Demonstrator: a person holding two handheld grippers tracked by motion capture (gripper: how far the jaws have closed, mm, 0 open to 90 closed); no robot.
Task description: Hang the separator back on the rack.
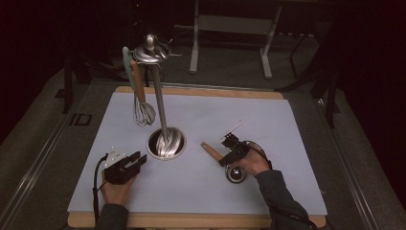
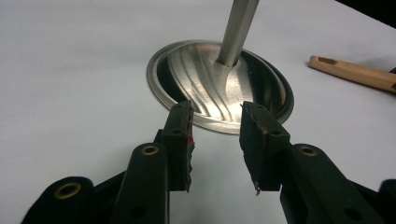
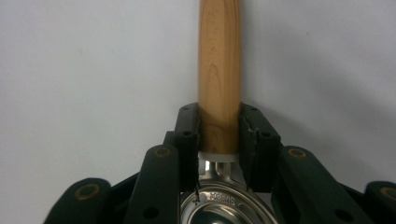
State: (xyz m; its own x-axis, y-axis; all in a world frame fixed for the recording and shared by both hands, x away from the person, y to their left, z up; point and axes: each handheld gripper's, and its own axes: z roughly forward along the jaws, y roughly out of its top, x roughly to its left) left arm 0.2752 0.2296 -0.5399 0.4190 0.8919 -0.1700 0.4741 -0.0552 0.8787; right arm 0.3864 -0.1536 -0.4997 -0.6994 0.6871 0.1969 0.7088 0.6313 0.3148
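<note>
Left tongs (image 1: 138,159), held in the person's left hand (image 1: 116,188) near the front-left of the pale blue mat (image 1: 287,120), stand released: in the left gripper view the two black jaws are apart with bare mat between them. They point at the round polished steel base (image 2: 205,84) of the tall utensil stand, near its rim but not touching, which reads as a waiting pose rather than a grip.

That stand's slim steel post (image 1: 160,98) rises upright from the base to a small domed top with hooks. A wire whisk with a wooden handle (image 1: 140,93) and a pale green utensil (image 1: 126,62) hang from it, heads down.

Right of the base lies the thing being worked on, a small steel ladle or measuring spoon with a round wooden handle (image 1: 210,151). Right tongs (image 1: 225,158) are clenched on that handle close to where it meets the metal neck, probably so the heavier bowl (image 1: 235,173) stays controlled. The bowl sits toward the person; the handle's long axis runs away and leftward, its free end pointing toward the stand.
</note>
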